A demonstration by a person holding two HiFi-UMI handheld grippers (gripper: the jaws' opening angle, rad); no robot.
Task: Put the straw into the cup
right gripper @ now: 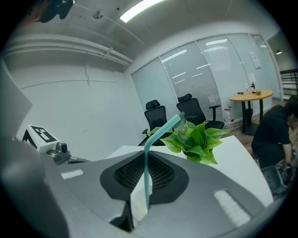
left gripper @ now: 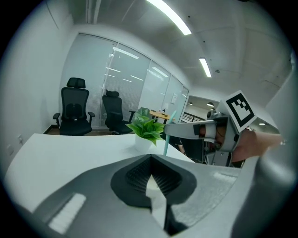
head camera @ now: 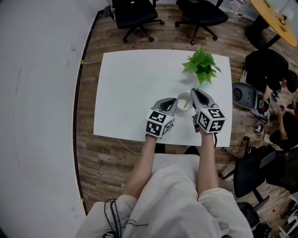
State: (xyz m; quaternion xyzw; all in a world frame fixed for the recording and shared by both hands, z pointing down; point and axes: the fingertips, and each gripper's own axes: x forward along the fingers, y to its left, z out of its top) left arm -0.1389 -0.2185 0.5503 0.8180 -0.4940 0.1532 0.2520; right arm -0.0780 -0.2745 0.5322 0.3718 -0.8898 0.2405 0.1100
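Note:
A small white cup stands on the white table near its front edge, between my two grippers. My left gripper is at the cup's left side, and in the left gripper view its jaws are shut on the cup's white wall. My right gripper is at the cup's right side, shut on a teal bendy straw. The straw stands upright with its bent top leaning right. Its lower end drops past a white cup edge and is hidden. The left gripper view shows the straw hanging below the right gripper.
A potted green plant stands just behind the cup at the table's back right. Two black office chairs stand beyond the far edge. A person in black crouches on the floor to the right, beside a bin.

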